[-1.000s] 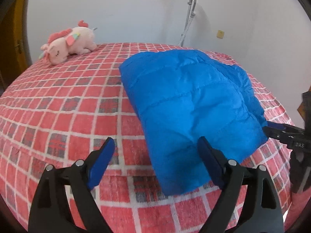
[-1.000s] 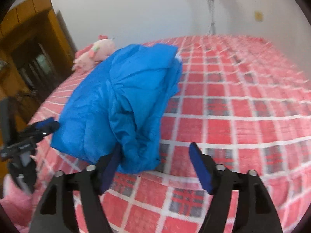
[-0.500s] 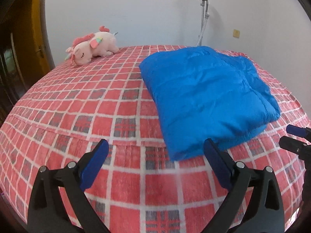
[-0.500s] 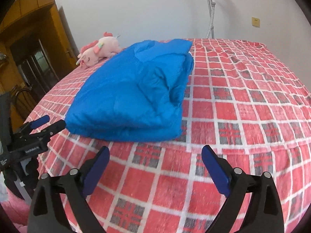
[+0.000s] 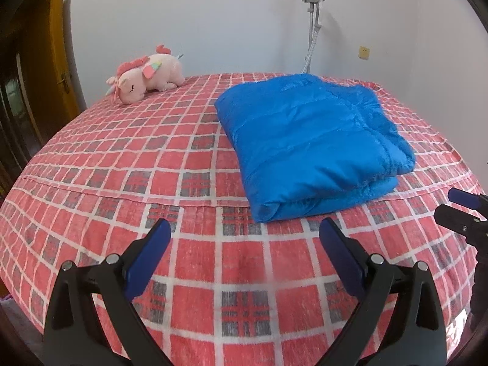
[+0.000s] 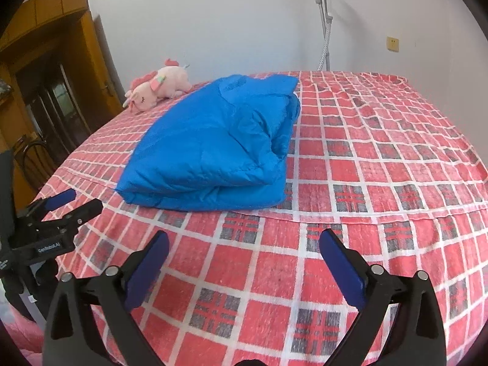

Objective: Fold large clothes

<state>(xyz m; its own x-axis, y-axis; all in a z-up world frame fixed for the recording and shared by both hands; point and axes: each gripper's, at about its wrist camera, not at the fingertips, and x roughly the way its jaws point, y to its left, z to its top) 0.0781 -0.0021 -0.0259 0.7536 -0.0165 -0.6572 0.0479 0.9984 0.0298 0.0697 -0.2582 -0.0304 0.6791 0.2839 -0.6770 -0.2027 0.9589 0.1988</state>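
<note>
I am looking from both wrists down along the fingers, from just off the bed's [image 5: 91, 158] near edge, both facing the far white wall. Both views are sharing the folded blue jacket [image 5: 308, 140], the plush toy [image 6: 158, 88], and, probably, the same stand [image 6: 324, 18] by the wall.

Black plastic gripper frames with silver screws; blue-padded fingers [image 5: 341, 259]; white "GenRobot.AI" lettering.

White walls [image 5: 213, 15], wooden door [image 6: 61, 70] at left, red checked bed [image 5: 122, 158], grey stand [image 6: 324, 21] beside far wall.
</note>
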